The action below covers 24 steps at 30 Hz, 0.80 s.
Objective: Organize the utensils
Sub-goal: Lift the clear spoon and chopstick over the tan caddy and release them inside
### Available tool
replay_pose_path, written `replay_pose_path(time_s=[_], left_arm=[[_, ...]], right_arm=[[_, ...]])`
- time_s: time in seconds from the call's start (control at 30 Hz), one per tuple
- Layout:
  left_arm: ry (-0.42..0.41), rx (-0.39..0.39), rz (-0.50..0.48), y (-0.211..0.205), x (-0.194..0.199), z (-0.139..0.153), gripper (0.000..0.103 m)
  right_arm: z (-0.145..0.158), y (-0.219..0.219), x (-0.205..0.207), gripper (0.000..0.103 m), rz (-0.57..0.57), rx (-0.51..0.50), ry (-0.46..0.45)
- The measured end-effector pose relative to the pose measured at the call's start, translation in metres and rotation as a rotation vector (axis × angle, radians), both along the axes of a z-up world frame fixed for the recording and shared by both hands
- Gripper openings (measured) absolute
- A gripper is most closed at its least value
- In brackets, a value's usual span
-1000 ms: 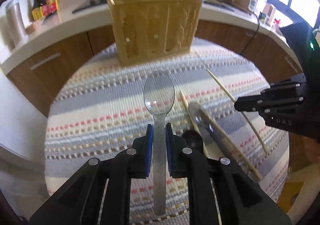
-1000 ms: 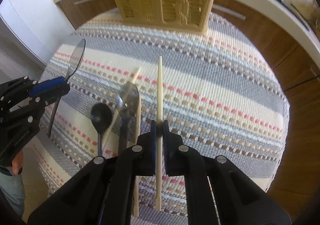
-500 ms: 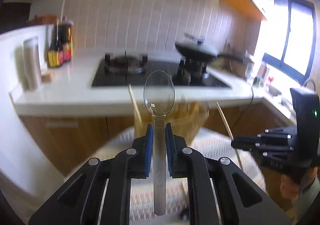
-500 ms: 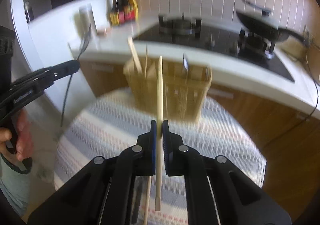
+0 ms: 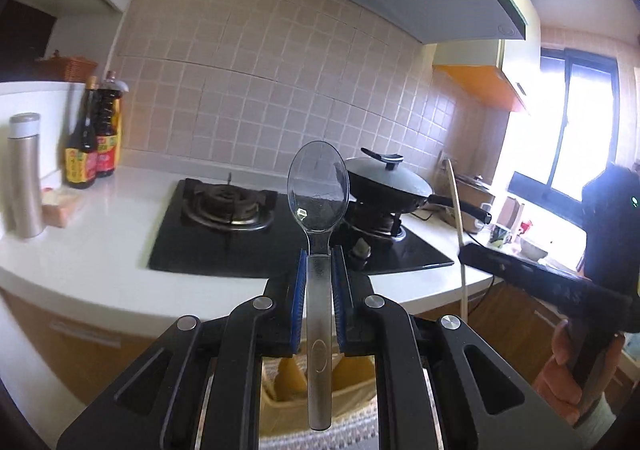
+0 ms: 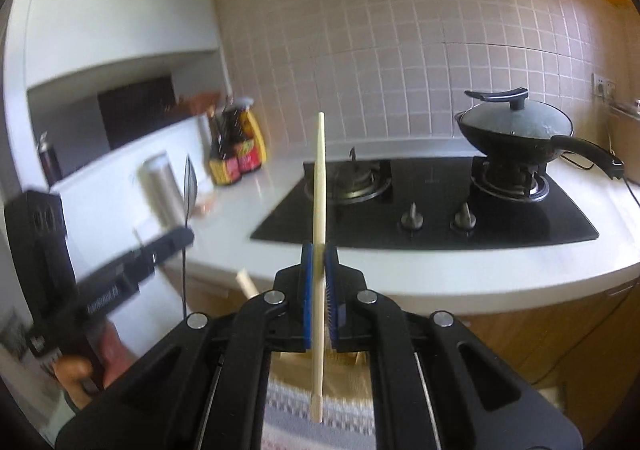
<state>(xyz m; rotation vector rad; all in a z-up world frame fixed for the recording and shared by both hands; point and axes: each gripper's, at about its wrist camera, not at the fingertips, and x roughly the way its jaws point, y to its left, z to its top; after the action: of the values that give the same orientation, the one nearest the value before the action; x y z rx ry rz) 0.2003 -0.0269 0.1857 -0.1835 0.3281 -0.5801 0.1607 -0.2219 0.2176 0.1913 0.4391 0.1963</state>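
Left gripper [image 5: 318, 286] was clamped on a clear plastic spoon [image 5: 319, 206], gripped at the neck just under the bowl, bowl pointing away from the camera and handle trailing back between the fingers. A neck hold probably kept the bowl end from swinging and left the handle free to go down into a slot.

Right gripper [image 6: 319, 290] was clamped on a single chopstick [image 6: 319, 234], pinched below its middle, long end sticking out ahead and short end hanging back under the gripper. The thin stick sat straight along the finger line, so it looked secure and easy to aim.

Both tools were held up in the air in front of the stove [image 6: 428, 202] and tiled wall, not over any surface contact. Each view caught the other gripper off to the side with a hand [image 5: 560, 374] on its grip, so the two were carried near each other but apart.

The basket [image 5: 352, 378] showed only as a tan sliver low behind the left gripper, with striped cloth [image 6: 344, 414] on the table below. Judging by that, both items sat above and short of the basket, likely raised to clear its rim before dropping in. Which compartment each was meant for could not be told. Neither item was stowed yet.
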Motion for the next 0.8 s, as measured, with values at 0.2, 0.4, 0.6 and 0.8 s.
replay_pose_path(time_s=[0.2, 0.4, 0.6, 0.8], left_arm=[[-0.041, 0.009, -0.013, -0.014, 0.028, -0.014, 0.01], [-0.101, 0.076, 0.041, -0.03, 0.043, -0.04, 0.01], [-0.131, 0.092, 0.106, -0.037, 0.048, -0.066, 0.01], [-0.121, 0.071, 0.118, -0.035, 0.048, -0.075, 0.01]], right_arm=[[-0.011, -0.011, 0.031, 0.004, -0.126, -0.041, -0.082], [-0.051, -0.017, 0.06, 0.004, -0.21, -0.09, -0.071], [-0.074, -0.018, 0.068, 0.004, -0.248, -0.113, -0.093], [-0.085, -0.017, 0.064, 0.005, -0.252, -0.098, -0.121]])
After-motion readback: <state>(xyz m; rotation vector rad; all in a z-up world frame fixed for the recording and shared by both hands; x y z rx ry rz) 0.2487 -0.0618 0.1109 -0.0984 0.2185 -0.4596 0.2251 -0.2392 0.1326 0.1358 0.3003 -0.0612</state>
